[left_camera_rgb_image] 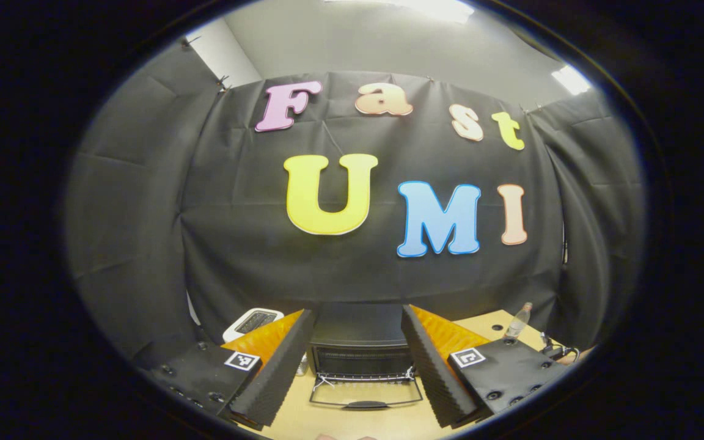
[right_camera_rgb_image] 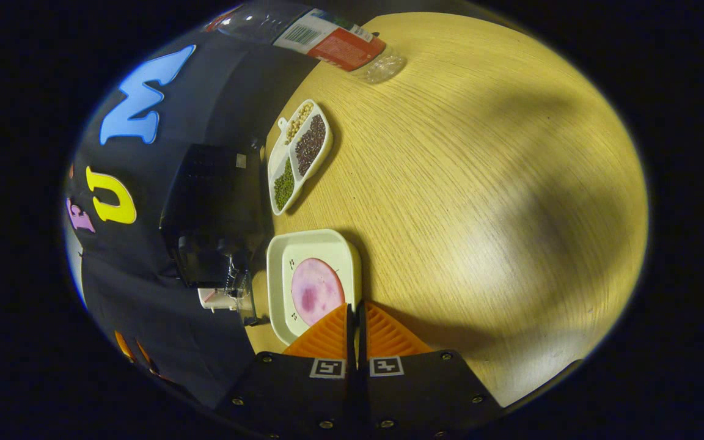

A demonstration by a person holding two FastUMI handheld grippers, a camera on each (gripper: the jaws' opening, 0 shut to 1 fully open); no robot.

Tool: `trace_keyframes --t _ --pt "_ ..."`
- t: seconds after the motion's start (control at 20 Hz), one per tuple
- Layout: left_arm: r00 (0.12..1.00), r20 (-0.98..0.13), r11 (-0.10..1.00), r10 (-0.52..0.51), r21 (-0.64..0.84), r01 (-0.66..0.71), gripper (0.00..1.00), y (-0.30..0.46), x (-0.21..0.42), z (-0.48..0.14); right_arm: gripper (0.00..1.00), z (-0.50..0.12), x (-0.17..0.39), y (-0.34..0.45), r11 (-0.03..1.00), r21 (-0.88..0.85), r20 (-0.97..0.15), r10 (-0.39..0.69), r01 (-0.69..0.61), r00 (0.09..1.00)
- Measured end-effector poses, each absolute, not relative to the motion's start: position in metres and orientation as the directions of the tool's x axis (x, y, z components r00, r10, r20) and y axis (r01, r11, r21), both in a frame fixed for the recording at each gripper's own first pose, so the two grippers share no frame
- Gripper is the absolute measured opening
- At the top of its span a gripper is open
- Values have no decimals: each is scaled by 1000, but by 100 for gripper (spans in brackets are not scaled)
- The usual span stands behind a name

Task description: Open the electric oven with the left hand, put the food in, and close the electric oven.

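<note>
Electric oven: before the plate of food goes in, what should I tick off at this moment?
1. Oven door open: ok. It lies folded down in front of the electric oven.
2. Left gripper clear of the door: ok. Its jaws stand wide open, above the door.
3. Food on plate: ok. The pink slice lies in the white plate.
4. Right gripper holding the plate: cannot tell. Its jaws are closed at the plate's near rim, but whether they pinch it is unclear.
5. Divided dish out of the way: ok. It sits apart from the plate.
</note>
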State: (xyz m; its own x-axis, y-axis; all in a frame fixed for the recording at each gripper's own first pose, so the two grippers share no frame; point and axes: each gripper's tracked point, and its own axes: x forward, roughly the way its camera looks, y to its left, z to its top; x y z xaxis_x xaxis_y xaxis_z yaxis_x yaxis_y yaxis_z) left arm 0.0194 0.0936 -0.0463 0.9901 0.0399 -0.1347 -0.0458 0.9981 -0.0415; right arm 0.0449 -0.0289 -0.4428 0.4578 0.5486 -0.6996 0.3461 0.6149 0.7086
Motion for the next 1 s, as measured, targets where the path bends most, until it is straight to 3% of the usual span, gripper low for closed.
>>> trace_keyframes --t 0.3,0.6,1.0 --pt "996 -90 999 7 -51 -11 100 95 22 -32 0 -393 27 -9 625 702 -691 484 341 537" --pt "997 -76 998 -27 -65 22 100 130 22 -41 0 -360 11 85 614 694 -696 436 377 571" --pt "995 -98 995 -29 -102 18 100 203 8 -61 0 -359 70 215 497 713 -686 349 494 639"
